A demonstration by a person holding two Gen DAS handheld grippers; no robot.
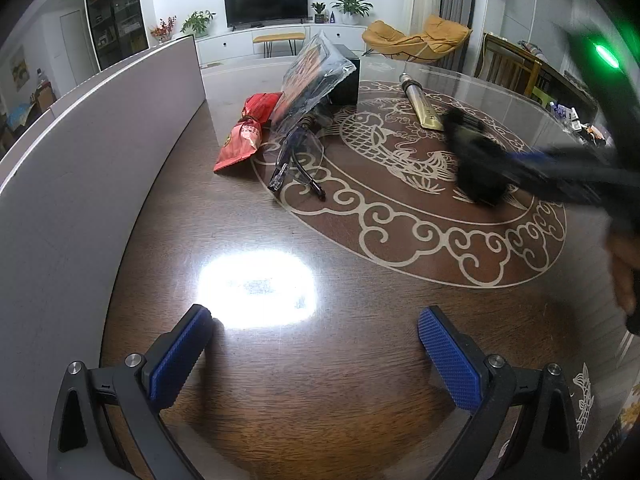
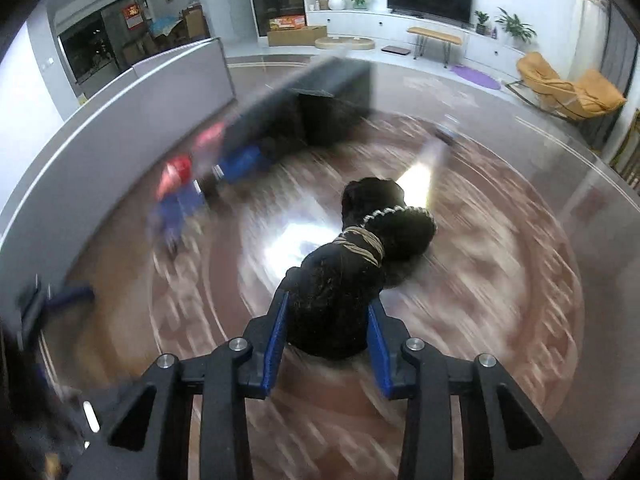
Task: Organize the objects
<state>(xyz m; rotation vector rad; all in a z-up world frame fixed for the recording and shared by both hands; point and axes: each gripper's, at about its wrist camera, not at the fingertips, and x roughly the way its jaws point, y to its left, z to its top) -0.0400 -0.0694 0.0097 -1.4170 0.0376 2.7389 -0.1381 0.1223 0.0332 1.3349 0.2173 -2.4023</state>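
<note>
Right claw (image 2: 328,316) clamped on black fuzzy bundle (image 2: 344,280), left claw (image 1: 316,344) wide open – empty, glossy brown table (image 1: 320,360)

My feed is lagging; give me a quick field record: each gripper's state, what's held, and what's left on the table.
left gripper: open, empty, over bare table
right gripper: shut on black fuzzy item
held item: black, with a tan cord wrap and beaded band
left on table: glasses, red packet, clear-wrapped package, black box, gold tube
</note>
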